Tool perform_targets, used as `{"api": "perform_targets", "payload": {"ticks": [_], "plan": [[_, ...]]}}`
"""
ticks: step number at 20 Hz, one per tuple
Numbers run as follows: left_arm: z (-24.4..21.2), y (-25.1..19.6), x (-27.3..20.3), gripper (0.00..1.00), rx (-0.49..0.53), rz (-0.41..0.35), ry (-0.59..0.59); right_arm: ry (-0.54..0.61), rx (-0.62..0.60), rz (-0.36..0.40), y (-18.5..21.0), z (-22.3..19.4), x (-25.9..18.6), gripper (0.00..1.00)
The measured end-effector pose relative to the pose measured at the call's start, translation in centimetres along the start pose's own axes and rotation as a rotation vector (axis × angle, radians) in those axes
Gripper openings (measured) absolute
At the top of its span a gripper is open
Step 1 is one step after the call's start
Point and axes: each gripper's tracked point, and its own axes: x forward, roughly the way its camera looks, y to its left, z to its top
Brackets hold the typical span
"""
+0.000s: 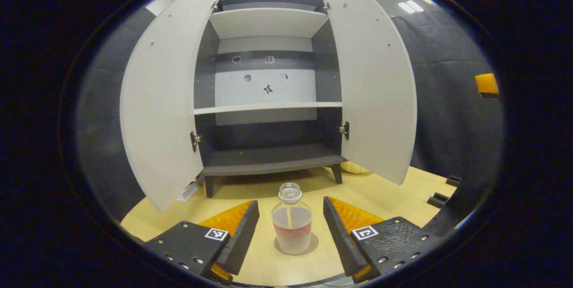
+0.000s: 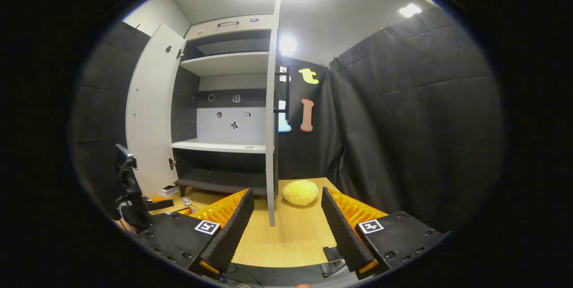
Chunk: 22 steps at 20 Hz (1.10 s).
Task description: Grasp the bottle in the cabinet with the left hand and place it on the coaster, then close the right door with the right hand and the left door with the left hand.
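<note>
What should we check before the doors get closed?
1. Bottle upright on the coaster: ok.
2. Left gripper jaws open, clear of the bottle: ok.
3. Right gripper jaws open, facing the right door edge: ok.
4. Right door open, not yet closed: ok.
5. Left door open too, for afterwards: ok.
6. Yellow round thing out of the right door's swing: cannot tell.
</note>
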Motion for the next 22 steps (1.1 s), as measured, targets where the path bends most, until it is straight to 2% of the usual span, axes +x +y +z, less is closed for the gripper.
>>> {"api": "perform_targets", "payload": {"ticks": [1, 2, 3, 5, 6, 7, 9, 11, 12, 14, 15, 16, 17, 18, 22], "plan": [[1.1, 0.3, -1.0, 0.84, 0.001, 0.011, -0.008, -0.01, -0.003, -0.007, -0.5, 0.6, 0.3, 0.92], [1.9, 0.7, -2.0, 0.84, 0.003, 0.022, -0.008, -0.016, -0.005, -0.014, -1.0, 1.4, 0.8, 0.96], [2.9, 1.3, -3.1, 0.84, 0.003, 0.041, -0.01, -0.018, -0.004, -0.021, -1.4, 1.8, 1.3, 0.92], [5.0, 2.7, -5.0, 0.84, -0.006, 0.079, -0.027, -0.029, 0.006, -0.015, -1.7, 3.3, 2.5, 0.96], [6.2, 3.5, -6.2, 0.84, -0.011, 0.093, -0.041, -0.041, 0.008, -0.015, -1.9, 4.1, 3.2, 0.92], [7.2, 4.4, -7.2, 0.84, -0.011, 0.109, -0.054, -0.054, 0.008, -0.027, -2.4, 4.9, 4.0, 0.96], [8.4, 5.7, -8.9, 0.84, -0.002, 0.143, -0.081, -0.08, 0.015, -0.05, -3.1, 6.6, 5.6, 0.96], [9.5, 7.4, -9.8, 0.84, 0.009, 0.181, -0.094, -0.1, 0.023, -0.083, -3.9, 8.2, 7.4, 0.96], [10.0, 8.4, -10.2, 0.84, 0.01, 0.2, -0.099, -0.111, 0.025, -0.104, -4.4, 9.0, 8.3, 0.92], [11.0, 10.3, -11.1, 0.84, 0.008, 0.231, -0.109, -0.132, 0.041, -0.148, -5.2, 10.6, 10.3, 0.92], [11.4, 11.3, -11.5, 0.84, 0.013, 0.246, -0.115, -0.144, 0.051, -0.161, -5.4, 11.3, 11.2, 0.96], [11.7, 12.3, -12.0, 0.84, 0.019, 0.263, -0.126, -0.159, 0.055, -0.172, -5.5, 12.1, 12.0, 0.92], [12.2, 13.2, -12.4, 0.84, 0.026, 0.274, -0.134, -0.167, 0.047, -0.188, -5.7, 12.6, 12.9, 1.0], [12.3, 14.3, -12.6, 0.84, 0.033, 0.291, -0.134, -0.176, 0.035, -0.207, -6.0, 13.1, 13.6, 0.92], [13.3, 17.5, -13.2, 0.84, 0.043, 0.324, -0.155, -0.207, 0.011, -0.252, -6.0, 14.4, 15.2, 0.96]]}}
